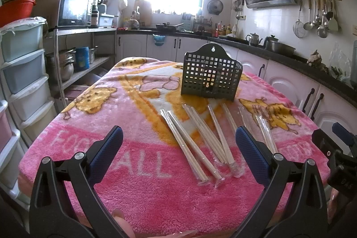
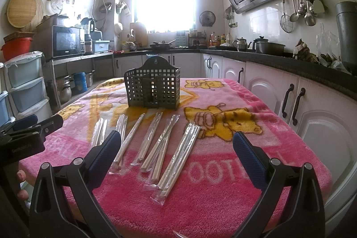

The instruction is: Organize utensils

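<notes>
Right wrist view: both claws spread, empty; plastic-wrapped wooden chopstick pairs (image 2: 154,137) before dark perforated plastic caddy (image 2: 152,86) look light, slippery; grip mid-length.

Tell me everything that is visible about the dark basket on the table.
The dark basket looks like moulded plastic, with walls of small square holes. Its back panel rises higher to a rounded top with a hanging hole. A partition divides the inside, and no utensils show in it. It stands upright on the pink blanket, beyond the row of wrapped chopsticks, apart from them. Neither tool touches it.
</notes>
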